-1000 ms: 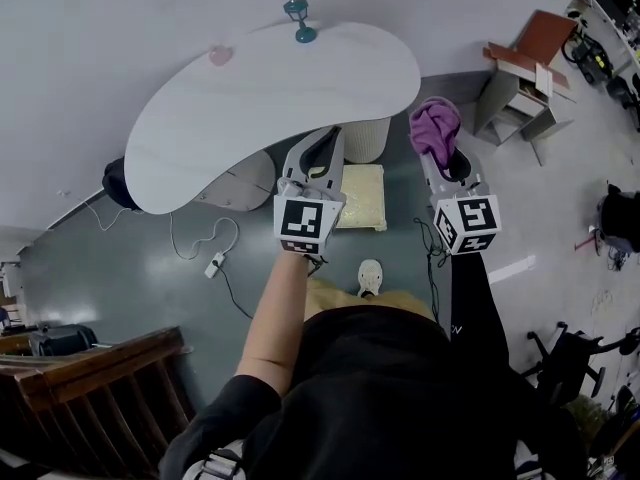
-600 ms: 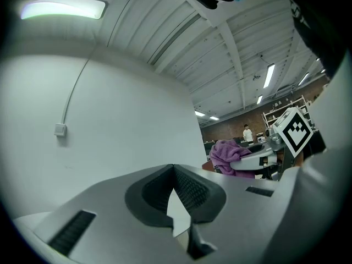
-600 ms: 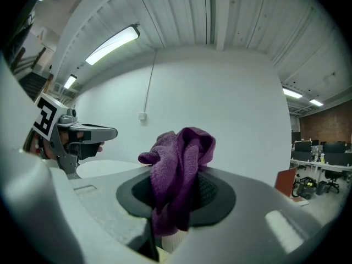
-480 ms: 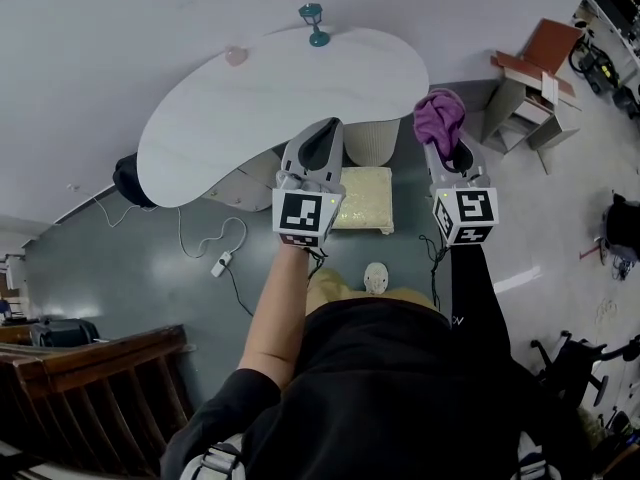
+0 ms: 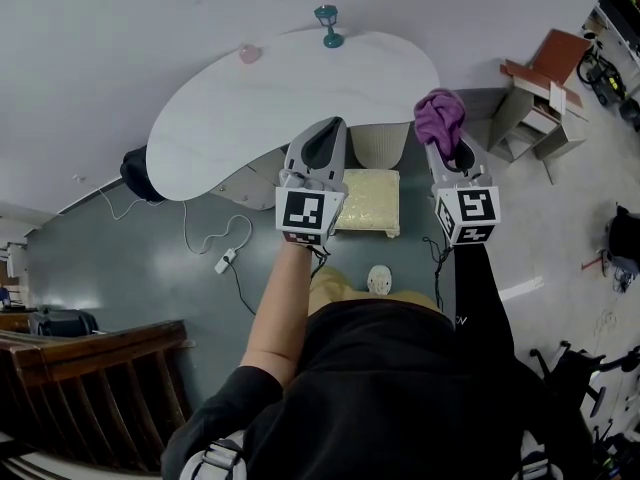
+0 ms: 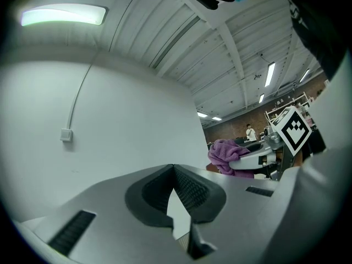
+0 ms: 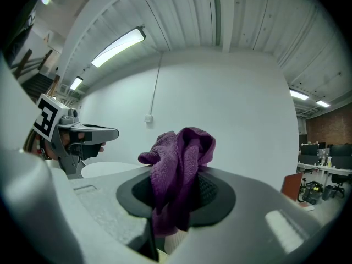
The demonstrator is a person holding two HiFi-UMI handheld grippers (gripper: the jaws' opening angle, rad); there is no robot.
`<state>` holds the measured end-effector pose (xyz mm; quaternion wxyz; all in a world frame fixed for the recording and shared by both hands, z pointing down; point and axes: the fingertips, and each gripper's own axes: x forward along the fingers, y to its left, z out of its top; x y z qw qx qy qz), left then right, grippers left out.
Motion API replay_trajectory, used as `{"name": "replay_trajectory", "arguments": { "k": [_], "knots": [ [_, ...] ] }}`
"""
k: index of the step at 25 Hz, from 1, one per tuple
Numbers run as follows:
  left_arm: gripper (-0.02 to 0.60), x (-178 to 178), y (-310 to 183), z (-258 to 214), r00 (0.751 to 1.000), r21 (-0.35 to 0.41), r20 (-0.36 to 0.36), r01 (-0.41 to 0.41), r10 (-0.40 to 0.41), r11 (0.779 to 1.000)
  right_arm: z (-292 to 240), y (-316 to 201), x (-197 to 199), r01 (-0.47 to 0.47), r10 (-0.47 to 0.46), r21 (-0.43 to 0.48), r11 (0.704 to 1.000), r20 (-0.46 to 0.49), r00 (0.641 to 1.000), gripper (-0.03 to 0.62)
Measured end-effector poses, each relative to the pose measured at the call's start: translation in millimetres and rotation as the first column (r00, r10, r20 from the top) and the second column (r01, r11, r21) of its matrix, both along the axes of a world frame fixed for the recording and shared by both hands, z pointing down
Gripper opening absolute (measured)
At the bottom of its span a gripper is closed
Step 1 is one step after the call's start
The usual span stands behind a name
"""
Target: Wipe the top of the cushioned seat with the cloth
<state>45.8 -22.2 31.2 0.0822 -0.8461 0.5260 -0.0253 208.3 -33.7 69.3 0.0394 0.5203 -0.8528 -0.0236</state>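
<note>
A pale yellow cushioned seat (image 5: 367, 200) stands on the floor right in front of me, under the near edge of a white curved table (image 5: 285, 88). My right gripper (image 5: 446, 144) is held in the air to the seat's right, shut on a bunched purple cloth (image 5: 438, 118) (image 7: 179, 166) that sticks out past its tips. My left gripper (image 5: 322, 146) (image 6: 175, 194) hovers above the seat's left edge, its jaws closed together with nothing between them. Both grippers are well above the seat.
A teal goblet (image 5: 327, 24) and a pink object (image 5: 249, 54) stand at the table's far edge. A ribbed light bin (image 5: 378, 144) sits behind the seat. A cable with a plug (image 5: 222, 261) lies at the left, wooden furniture (image 5: 537, 90) at the right, a railing (image 5: 90, 378) at lower left.
The view has drifted slightly, so the seat and table now sit a little further right and lower. Both grippers hold the same pose, the cloth still clamped.
</note>
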Motion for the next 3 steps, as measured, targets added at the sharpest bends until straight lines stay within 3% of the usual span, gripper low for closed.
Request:
{"name": "replay_trajectory", "arguments": {
  "k": [3],
  "knots": [
    [0.008,1.2,-0.1,-1.8,1.000,0.005,0.002,-0.003,0.003,1.000,-2.4,-1.5,1.6,0.001,-0.001,0.003,1.000,0.003,1.000,0.112]
  ]
}}
